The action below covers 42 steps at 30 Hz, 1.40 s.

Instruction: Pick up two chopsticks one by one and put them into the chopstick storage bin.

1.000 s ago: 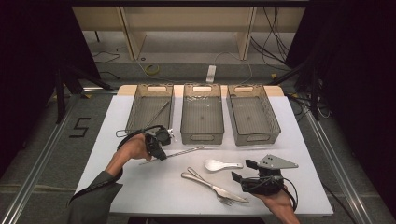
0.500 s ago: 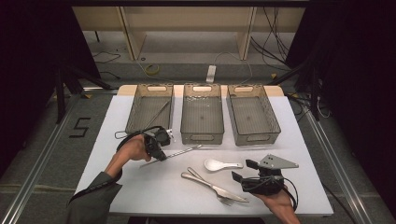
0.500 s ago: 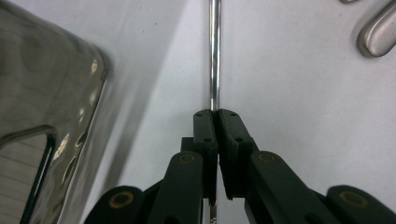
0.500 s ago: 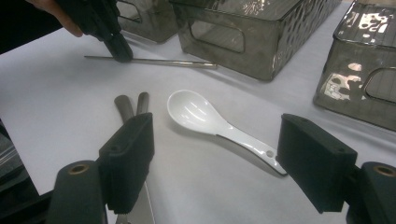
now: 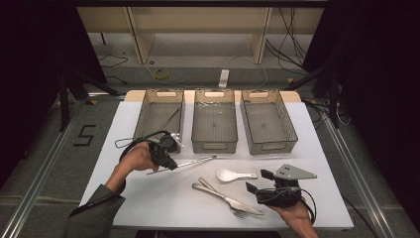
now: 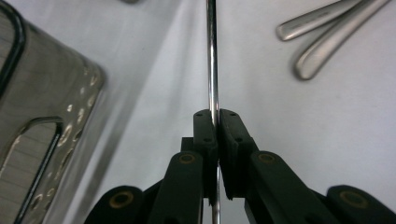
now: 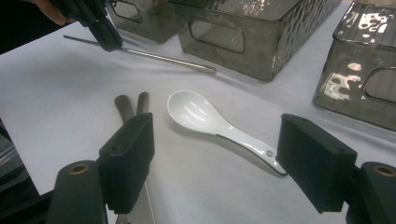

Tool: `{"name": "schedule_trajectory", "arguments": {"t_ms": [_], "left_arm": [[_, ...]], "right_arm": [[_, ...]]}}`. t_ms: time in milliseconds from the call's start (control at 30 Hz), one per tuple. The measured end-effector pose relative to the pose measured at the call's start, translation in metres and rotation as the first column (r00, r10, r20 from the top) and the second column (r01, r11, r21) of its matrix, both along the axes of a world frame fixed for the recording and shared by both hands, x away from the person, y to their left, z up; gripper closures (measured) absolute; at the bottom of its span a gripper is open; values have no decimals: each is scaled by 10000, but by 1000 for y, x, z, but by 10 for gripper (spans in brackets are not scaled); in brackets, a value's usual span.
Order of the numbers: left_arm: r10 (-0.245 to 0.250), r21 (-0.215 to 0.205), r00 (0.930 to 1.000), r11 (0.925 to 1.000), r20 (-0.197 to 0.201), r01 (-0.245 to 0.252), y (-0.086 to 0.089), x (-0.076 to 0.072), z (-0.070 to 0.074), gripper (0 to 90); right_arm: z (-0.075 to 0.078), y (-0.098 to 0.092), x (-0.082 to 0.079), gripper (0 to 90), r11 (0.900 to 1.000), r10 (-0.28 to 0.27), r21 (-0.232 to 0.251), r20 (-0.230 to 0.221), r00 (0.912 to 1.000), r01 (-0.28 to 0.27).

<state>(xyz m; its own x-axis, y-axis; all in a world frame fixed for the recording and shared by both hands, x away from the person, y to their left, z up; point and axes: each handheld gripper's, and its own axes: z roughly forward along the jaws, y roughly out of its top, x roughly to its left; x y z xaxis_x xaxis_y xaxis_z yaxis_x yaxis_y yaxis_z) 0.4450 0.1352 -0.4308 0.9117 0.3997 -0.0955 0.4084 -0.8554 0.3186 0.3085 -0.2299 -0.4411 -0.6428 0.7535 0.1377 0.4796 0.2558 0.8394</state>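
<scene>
My left gripper (image 5: 167, 162) is shut on a thin metal chopstick (image 5: 193, 161), just in front of the left tray. In the left gripper view the jaws (image 6: 214, 116) pinch the chopstick (image 6: 212, 56), which runs straight ahead over the white table. My right gripper (image 5: 258, 181) is open near the table's front right, its jaws (image 7: 217, 140) standing wide on either side of a white ceramic spoon (image 7: 196, 111) without touching it. The spoon (image 5: 233, 174) lies on the table, bowl to the left. The left gripper (image 7: 100, 25) with the chopstick (image 7: 163, 58) also appears far off in the right gripper view.
Three grey perforated trays stand side by side at the back: left (image 5: 143, 116), middle (image 5: 214, 146), right (image 5: 270, 147). Another chopstick (image 5: 171, 118) lies in the left tray. A metal fork and knife (image 5: 225, 198) lie crossed near the front edge, their handles (image 6: 317, 42) to the left gripper's right.
</scene>
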Motion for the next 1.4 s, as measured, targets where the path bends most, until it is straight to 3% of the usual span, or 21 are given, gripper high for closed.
{"name": "schedule_trajectory", "arguments": {"t_ms": [433, 600, 733, 800, 867, 900, 933, 1000, 1033, 1067, 1133, 1200, 1267, 1333, 1400], "left_arm": [[9, -1161, 9969, 9932, 785, 82, -1, -15, 44, 860], [296, -1755, 9932, 9844, 1129, -94, 4, -16, 60, 860], [868, -2209, 9869, 9737, 1359, -552, 13, -10, 69, 860], [1252, -2382, 9801, 9674, 1538, -862, 17, -3, 73, 860], [1774, -2782, 9714, 9519, 1578, -1286, 22, 5, 77, 860], [1954, -2822, 9665, 9486, 1663, -1432, 25, 9, 79, 860], [2235, -2830, 9574, 9446, 1831, -1664, 27, 14, 80, 860], [2527, -2939, 9504, 9362, 1815, -1928, 33, 23, 82, 860], [2768, -2991, 9414, 9303, 1929, -2123, 36, 27, 83, 860], [2922, -2983, 9384, 9264, 1844, -2298, 39, 32, 83, 860], [3371, -2981, 9225, 9145, 1881, -2734, 45, 41, 82, 860], [3675, -2888, 9110, 9070, 1874, -3065, 51, 51, 80, 860], [3990, -2993, 9010, 8921, 1705, -3384, 57, 59, 78, 860], [4341, -2910, 8840, 8801, 1732, -3752, 62, 66, 76, 860], [4588, -2985, 8716, 8677, 1728, -3976, 68, 71, 74, 859]], "right_arm": [[-1, -1, 0, 286, 10000, -15, -21, -30, 10000, 15], [-1, 0, 1, 287, 10000, -20, -30, -28, 10000, 20], [-1, -1, 1, 287, 10000, -54, -33, -33, 10000, 54], [-1, -1, 1, 287, 10000, -77, 0, -52, 10000, 77], [-1, -1, 1, 287, 9999, -101, -6, -92, 9999, 101], [-1, -2, 1, 287, 9999, -108, 2, -101, 9999, 108], [-1, -2, 1, 287, 9999, -109, -2, -106, 9999, 109], [-1, -2, 1, 287, 9999, -111, 8, -57, 9999, 111], [-1, -2, 2, 287, 9999, -113, 24, -57, 9999, 113], [-1, -2, 2, 287, 9999, -99, 15, -72, 9999, 99], [-1, -2, 1, 287, 9999, -106, 6, -123, 9999, 106], [-1, -3, 1, 287, 9999, -110, 40, -82, 9999, 111], [-1, -3, 1, 287, 9999, -103, 33, -78, 9999, 104], [-1, -3, 1, 288, 9999, -127, 72, -103, 9999, 128], [-1, -3, 2, 288, 9999, -116, 51, -95, 9999, 116]]}}
